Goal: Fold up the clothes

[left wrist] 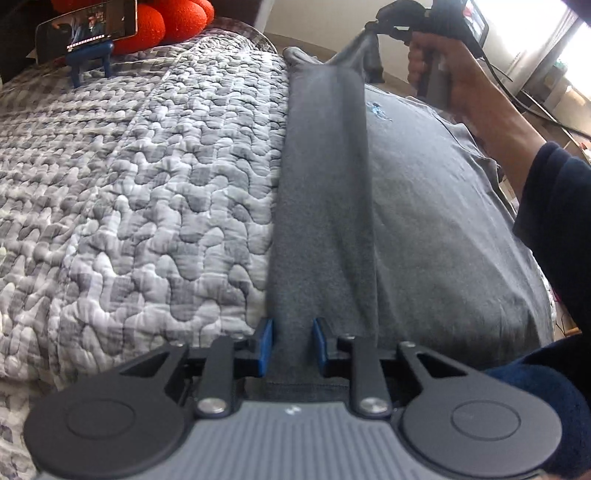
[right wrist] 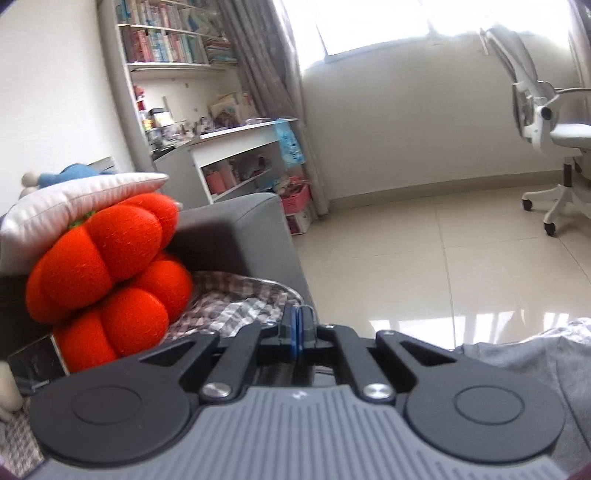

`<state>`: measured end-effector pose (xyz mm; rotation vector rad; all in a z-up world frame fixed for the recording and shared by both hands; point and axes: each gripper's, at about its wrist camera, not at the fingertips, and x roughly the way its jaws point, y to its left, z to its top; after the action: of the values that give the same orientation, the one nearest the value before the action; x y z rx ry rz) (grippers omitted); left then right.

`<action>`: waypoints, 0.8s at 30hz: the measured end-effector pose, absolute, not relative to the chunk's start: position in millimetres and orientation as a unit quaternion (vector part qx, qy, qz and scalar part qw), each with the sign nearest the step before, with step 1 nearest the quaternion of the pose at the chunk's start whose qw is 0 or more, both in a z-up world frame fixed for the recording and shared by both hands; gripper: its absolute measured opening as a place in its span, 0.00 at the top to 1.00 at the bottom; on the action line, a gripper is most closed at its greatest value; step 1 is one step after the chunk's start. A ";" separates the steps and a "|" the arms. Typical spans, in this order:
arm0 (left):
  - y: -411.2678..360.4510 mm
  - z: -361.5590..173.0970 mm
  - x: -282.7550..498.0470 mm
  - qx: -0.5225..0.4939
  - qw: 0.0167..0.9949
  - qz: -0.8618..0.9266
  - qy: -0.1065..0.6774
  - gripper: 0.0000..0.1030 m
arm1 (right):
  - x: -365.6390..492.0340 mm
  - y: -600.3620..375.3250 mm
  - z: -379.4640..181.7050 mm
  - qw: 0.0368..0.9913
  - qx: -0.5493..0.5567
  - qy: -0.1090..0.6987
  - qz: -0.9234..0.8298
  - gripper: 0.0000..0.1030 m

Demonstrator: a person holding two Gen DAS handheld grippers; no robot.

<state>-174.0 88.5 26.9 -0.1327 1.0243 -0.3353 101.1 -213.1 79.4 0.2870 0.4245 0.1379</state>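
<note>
A dark grey T-shirt [left wrist: 424, 184] lies on the quilted bed cover, with a small blue print near its far end. Its left side is turned up into a long taut band [left wrist: 325, 184] that runs away from me. My left gripper [left wrist: 291, 343] stands at the near hem, its blue pads a little apart with the band lying between them. At the far end a hand holds my right gripper [left wrist: 371, 26], shut on a raised corner of the shirt. In the right wrist view that gripper [right wrist: 297, 332] shows its pads together, the pinched cloth is hidden, and grey shirt fabric [right wrist: 546, 354] lies at lower right.
The grey-and-white quilt [left wrist: 129, 184] covers the bed to the left of the shirt. A phone on a blue stand [left wrist: 88, 27] and orange plush cushions [right wrist: 110, 266] sit at the head end. Beyond the bed are a tiled floor, shelves and a white office chair [right wrist: 546, 122].
</note>
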 end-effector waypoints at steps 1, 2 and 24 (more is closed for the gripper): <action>87.7 27.6 -174.6 -0.061 0.856 -0.160 0.488 0.78 | 105.0 -214.4 73.5 0.962 0.140 0.225 0.060 0.99; 86.7 28.7 -175.6 -0.057 0.855 -0.163 0.490 0.78 | 109.7 -215.5 64.3 0.958 0.136 0.249 0.048 0.99; 31.7 86.6 169.4 -0.040 0.917 -0.204 0.341 0.49 | 116.5 -247.4 38.6 0.915 0.162 0.356 0.093 0.54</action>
<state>169.4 31.7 86.6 -0.0826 0.7007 -0.4194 116.5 -247.4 38.6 0.3338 0.7335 0.1910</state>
